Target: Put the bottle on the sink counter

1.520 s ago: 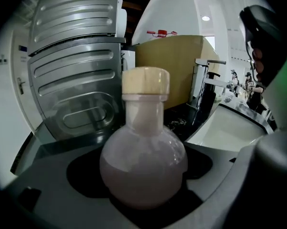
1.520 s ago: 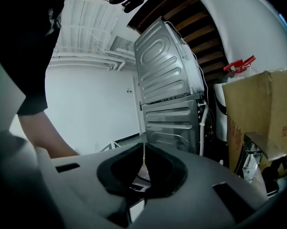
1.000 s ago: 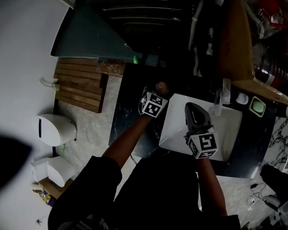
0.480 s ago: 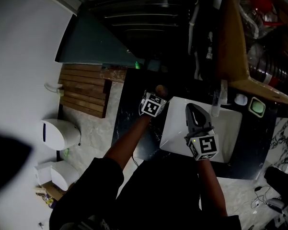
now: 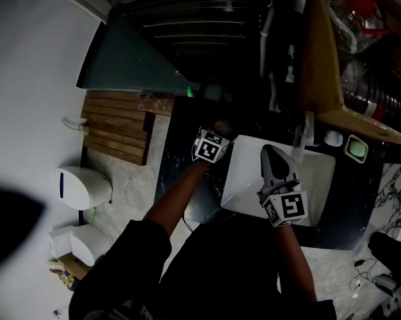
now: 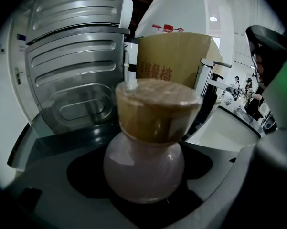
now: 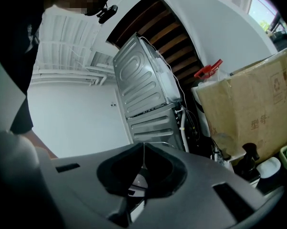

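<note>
A ribbed metal panel (image 6: 76,42) rises at the far left. The left gripper (image 5: 219,132) hangs over the dark, marbled bench (image 5: 168,162), its grey fingers (image 6: 52,194) closed round the bottle (image 6: 144,168): a round, cloudy pink body under a wide brown cap (image 6: 157,111). Just beside it lies the smooth white rectangular sink (image 5: 320,179). Above the sink, the right gripper (image 5: 271,155) has its fingers pressed together, holding nothing. A cardboard box (image 7: 248,109) stands behind.

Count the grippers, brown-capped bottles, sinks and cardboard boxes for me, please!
grippers: 2 (left gripper, right gripper)
brown-capped bottle: 1, held between the left gripper's jaws
sink: 1
cardboard box: 1
Total: 5
</note>
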Demonstrator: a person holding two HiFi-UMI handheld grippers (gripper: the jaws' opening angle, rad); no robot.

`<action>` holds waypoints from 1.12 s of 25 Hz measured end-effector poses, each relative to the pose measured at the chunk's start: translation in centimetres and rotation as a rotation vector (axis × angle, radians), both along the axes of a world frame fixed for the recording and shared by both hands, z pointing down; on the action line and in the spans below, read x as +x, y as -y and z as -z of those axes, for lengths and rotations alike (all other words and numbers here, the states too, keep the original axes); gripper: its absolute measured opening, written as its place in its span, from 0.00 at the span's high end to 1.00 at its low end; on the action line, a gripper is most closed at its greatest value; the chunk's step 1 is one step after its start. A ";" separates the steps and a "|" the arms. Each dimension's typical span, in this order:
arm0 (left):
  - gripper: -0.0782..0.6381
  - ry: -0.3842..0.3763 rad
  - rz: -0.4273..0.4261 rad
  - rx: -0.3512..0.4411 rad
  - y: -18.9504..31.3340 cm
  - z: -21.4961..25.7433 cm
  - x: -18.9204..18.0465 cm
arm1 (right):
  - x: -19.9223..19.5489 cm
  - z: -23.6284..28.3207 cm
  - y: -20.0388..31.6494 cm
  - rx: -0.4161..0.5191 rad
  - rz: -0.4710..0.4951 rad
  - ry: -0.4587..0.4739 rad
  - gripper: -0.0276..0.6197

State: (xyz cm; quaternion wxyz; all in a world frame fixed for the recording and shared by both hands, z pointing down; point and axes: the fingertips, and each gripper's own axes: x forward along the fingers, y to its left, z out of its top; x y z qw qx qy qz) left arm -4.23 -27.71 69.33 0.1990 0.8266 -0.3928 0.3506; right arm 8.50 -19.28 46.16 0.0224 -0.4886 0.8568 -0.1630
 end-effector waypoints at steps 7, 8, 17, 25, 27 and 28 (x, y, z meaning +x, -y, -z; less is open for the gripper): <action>0.34 -0.002 0.000 0.014 0.0 0.2 0.1 | -0.3 1.2 0.0 0.021 0.018 0.008 0.90; 0.34 0.002 0.000 0.017 -0.1 0.1 0.0 | -0.3 1.1 -0.1 0.019 0.019 0.006 0.90; 0.34 -0.005 -0.006 0.044 -1.0 0.9 -1.0 | -1.1 2.4 -1.1 -0.011 0.019 0.053 0.90; 0.34 -0.144 0.072 0.095 -3.7 5.5 -3.0 | -1.4 3.0 -3.6 -0.005 0.004 -0.022 0.90; 0.34 -0.195 0.095 0.112 -4.8 7.5 -3.5 | -1.3 3.0 -4.3 -0.008 -0.012 -0.053 0.90; 0.34 -0.223 0.105 0.127 -5.4 8.7 -3.7 | -1.2 3.1 -4.7 -0.007 -0.021 -0.068 0.90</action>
